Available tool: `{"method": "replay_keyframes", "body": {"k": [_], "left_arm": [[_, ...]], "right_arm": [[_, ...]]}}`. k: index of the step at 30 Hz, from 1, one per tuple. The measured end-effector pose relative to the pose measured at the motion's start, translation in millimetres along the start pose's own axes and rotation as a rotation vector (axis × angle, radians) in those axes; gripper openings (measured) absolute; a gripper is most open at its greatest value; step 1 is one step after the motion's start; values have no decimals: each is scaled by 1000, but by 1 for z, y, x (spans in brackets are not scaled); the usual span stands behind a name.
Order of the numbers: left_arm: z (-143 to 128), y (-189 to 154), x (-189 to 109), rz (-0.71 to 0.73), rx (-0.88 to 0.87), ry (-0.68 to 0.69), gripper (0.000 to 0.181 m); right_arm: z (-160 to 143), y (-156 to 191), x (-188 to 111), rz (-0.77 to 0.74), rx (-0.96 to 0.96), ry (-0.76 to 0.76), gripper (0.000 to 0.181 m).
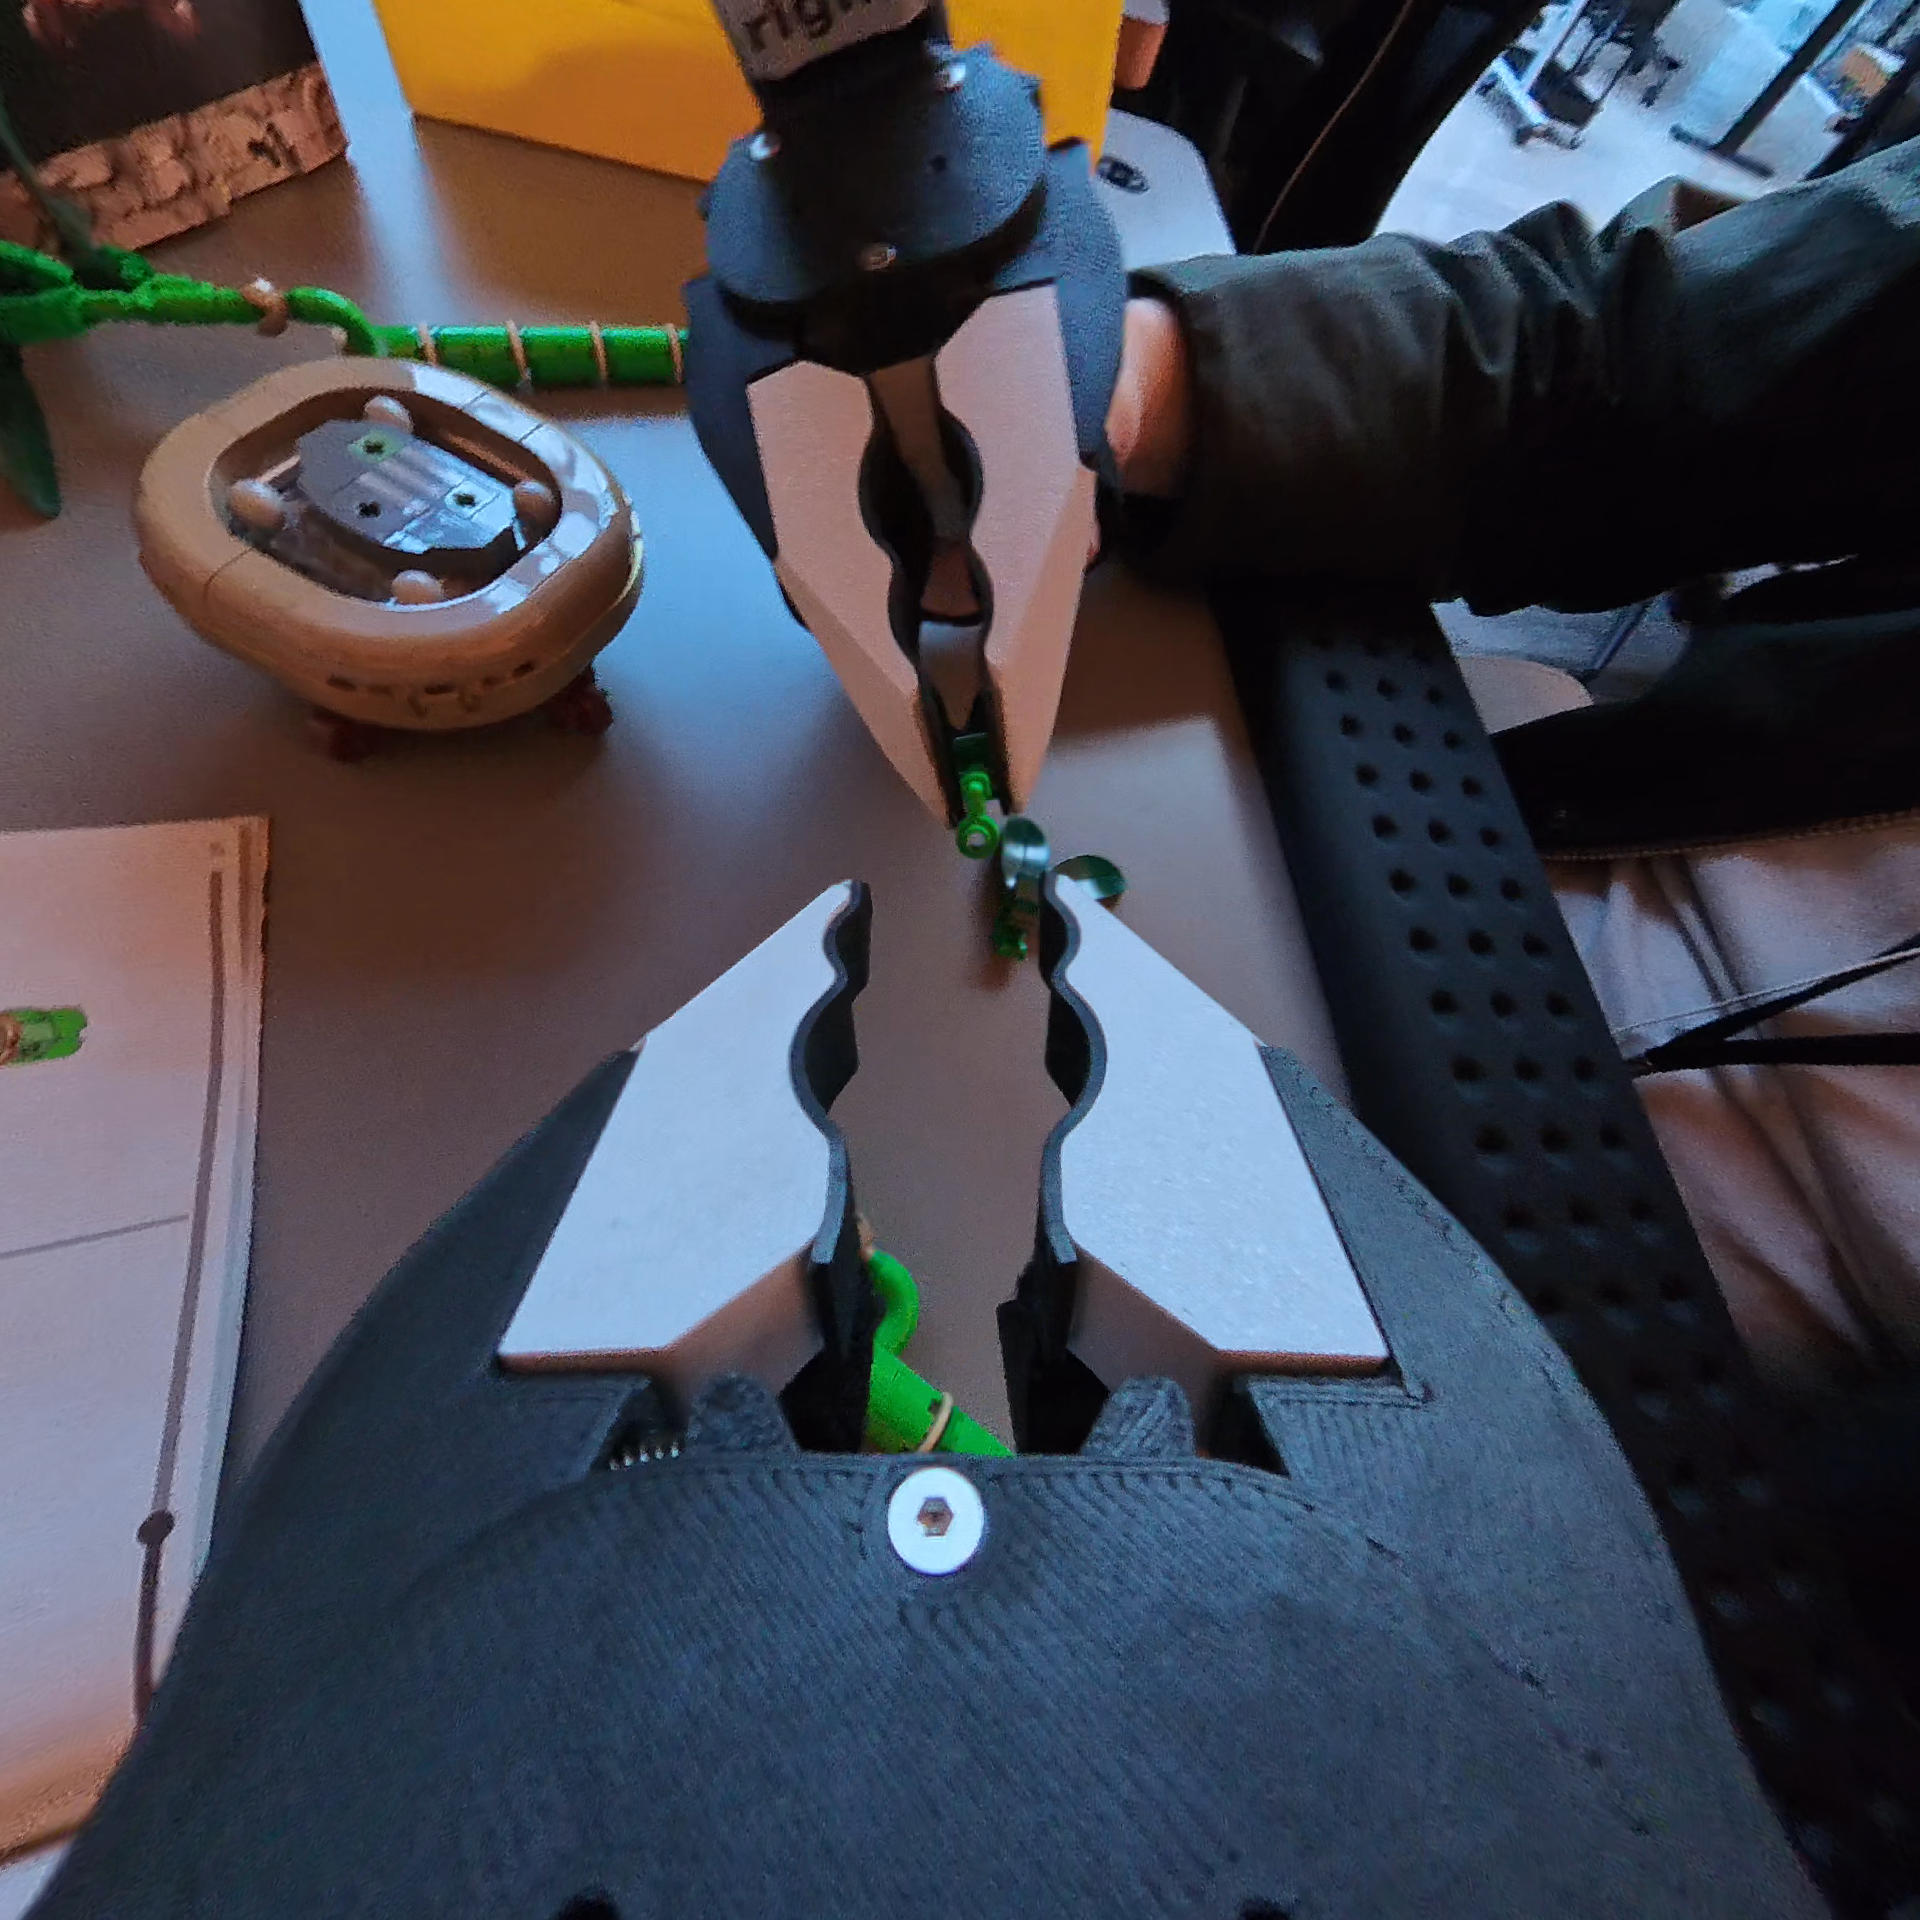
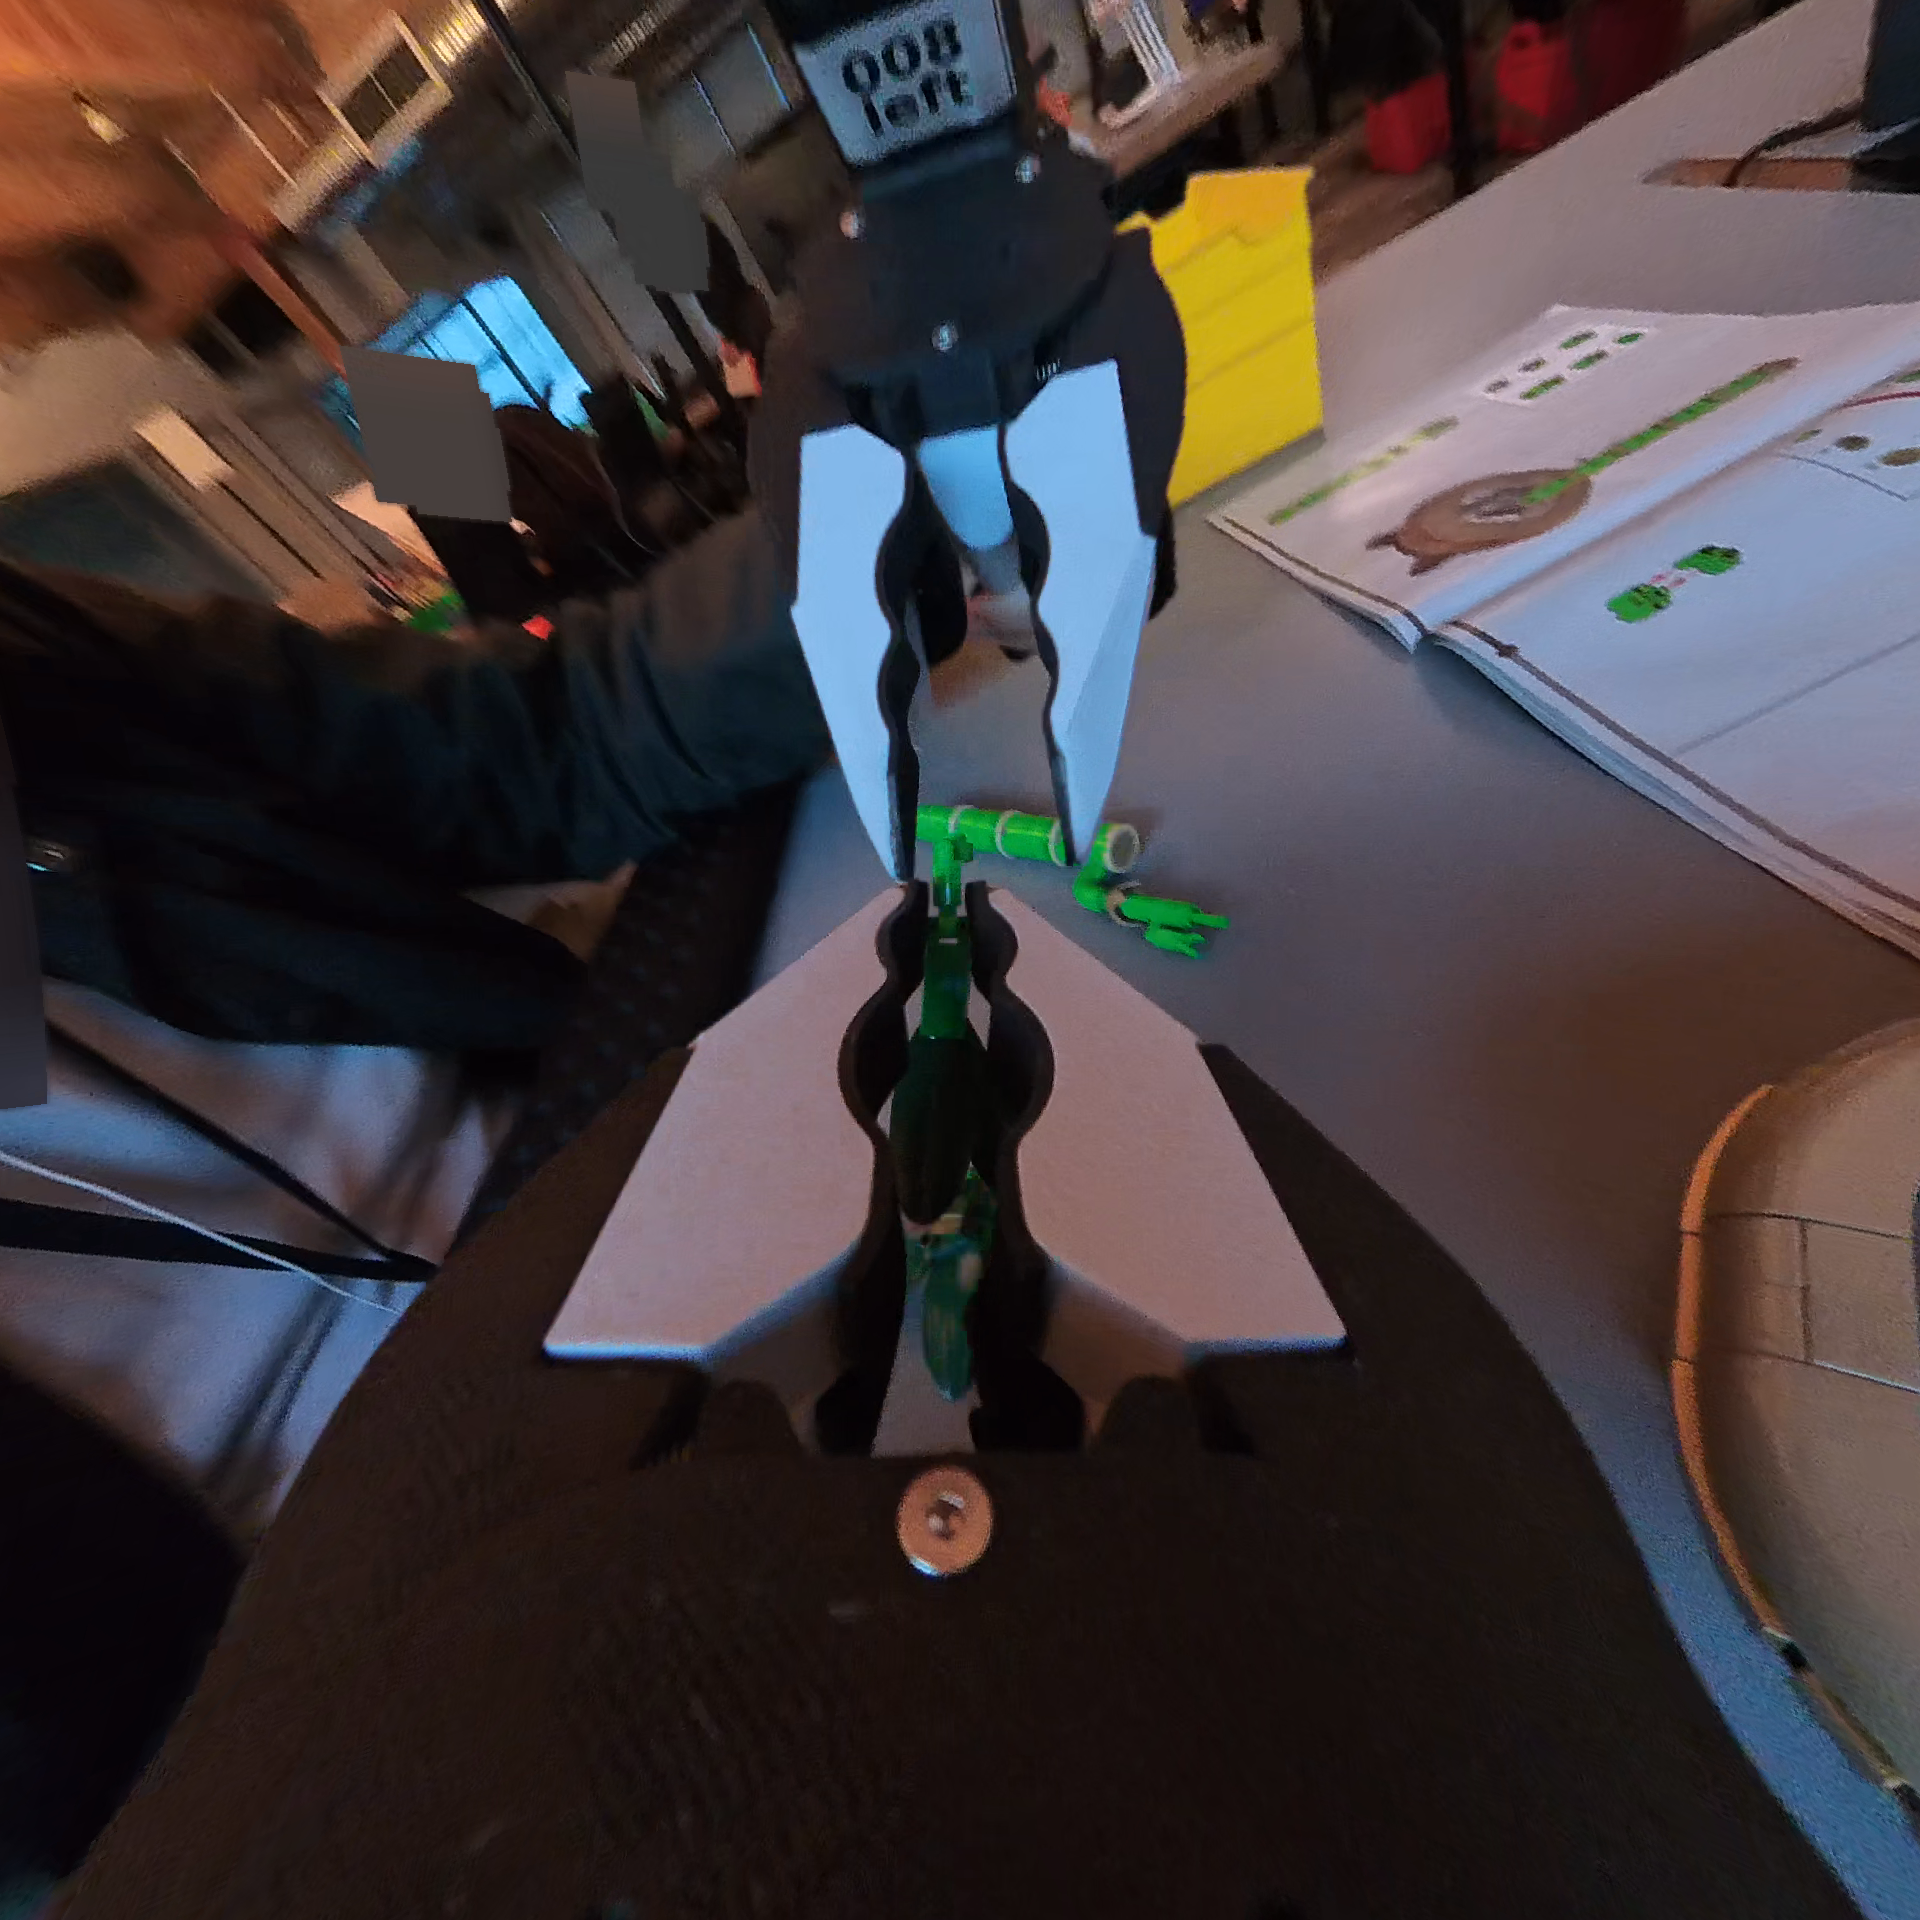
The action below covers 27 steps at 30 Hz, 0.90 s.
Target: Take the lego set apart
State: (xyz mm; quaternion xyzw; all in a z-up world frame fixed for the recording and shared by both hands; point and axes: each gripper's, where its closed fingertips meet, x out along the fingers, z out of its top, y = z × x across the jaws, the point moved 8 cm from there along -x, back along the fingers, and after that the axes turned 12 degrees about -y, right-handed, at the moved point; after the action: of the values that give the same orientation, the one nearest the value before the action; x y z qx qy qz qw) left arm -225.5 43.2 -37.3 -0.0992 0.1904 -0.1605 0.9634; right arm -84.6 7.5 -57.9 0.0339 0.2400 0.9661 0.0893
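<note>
Stem (image 1: pixel 582 353) and pot (image 1: pixel 387 540) were left unstripped, leaf sprig (image 2: pixel 940 1049) was pinched by right gripper (image 2: pixel 943 891), left gripper (image 1: pixel 951 909) was gaping empty.

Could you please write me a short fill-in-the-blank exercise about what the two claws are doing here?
1. The right claw is ____ on a green leaf piece.
2. The left claw is ____.
3. The tan pot stands on the ____.
4. The open booklet lies ____ on the table.

Missing words: shut; open; table; flat
</note>
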Motion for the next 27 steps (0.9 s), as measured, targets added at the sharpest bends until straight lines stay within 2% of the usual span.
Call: {"method": "replay_keyframes", "body": {"k": [13, 22, 27], "left_arm": [[10, -11, -1, -33, 55, -57, 24], [13, -13, -1, -42, 62, -79, 11], [14, -10, -2, -23, 53, -102, 16]], "right_arm": [[5, 6, -3, 77, 65, -58, 6], [12, 3, -9, 138, 230, -144, 6], [9, 3, -7, 120, 211, -121, 6]]}}
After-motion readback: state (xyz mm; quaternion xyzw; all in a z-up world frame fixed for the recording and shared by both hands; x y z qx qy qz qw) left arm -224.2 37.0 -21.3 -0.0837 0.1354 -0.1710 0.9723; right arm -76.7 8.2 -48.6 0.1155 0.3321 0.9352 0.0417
